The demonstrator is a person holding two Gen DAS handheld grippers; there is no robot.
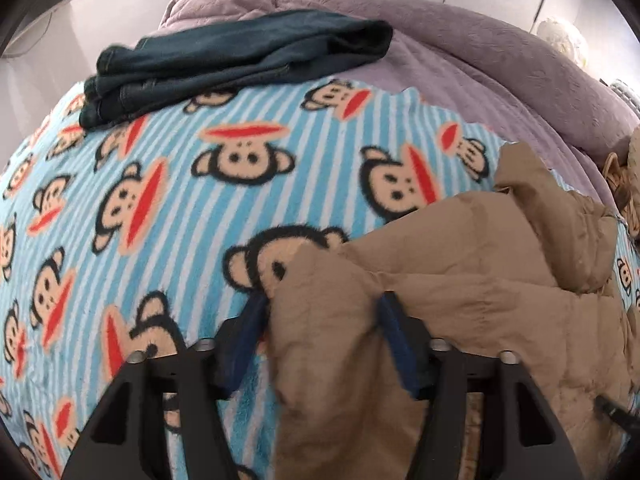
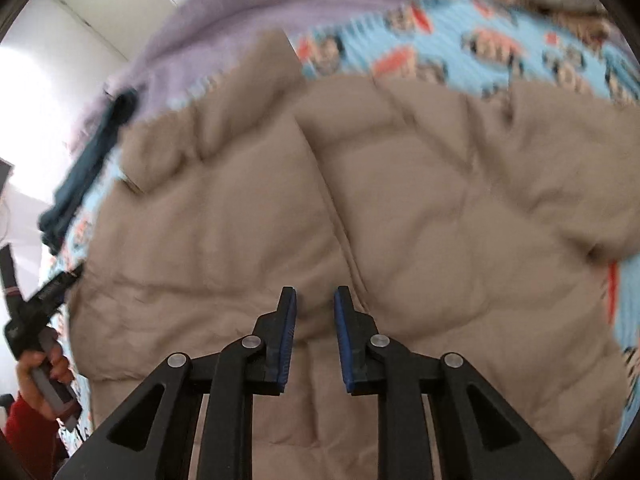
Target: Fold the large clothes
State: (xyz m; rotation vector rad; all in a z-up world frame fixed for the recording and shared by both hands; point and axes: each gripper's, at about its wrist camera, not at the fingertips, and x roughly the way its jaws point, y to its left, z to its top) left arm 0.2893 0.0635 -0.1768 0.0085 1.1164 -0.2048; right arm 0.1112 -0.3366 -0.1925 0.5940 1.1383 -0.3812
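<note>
A tan puffer jacket (image 2: 400, 184) lies spread on a blue striped monkey-print blanket (image 1: 180, 208). In the left wrist view my left gripper (image 1: 320, 308) has its blue pads on either side of a thick fold at the jacket's edge (image 1: 332, 280), gripping it. In the right wrist view my right gripper (image 2: 316, 300) hovers over the middle of the jacket, near its centre seam, with jaws open and nothing between them. The left gripper also shows at the left edge of the right wrist view (image 2: 72, 274), held by a hand, at the jacket's left edge.
Folded dark blue jeans (image 1: 224, 60) lie at the far side of the blanket. A lilac fleece cover (image 1: 480, 52) lies behind and to the right. A brown fur-trimmed garment (image 1: 624, 176) is at the right edge. White wall and doors are behind.
</note>
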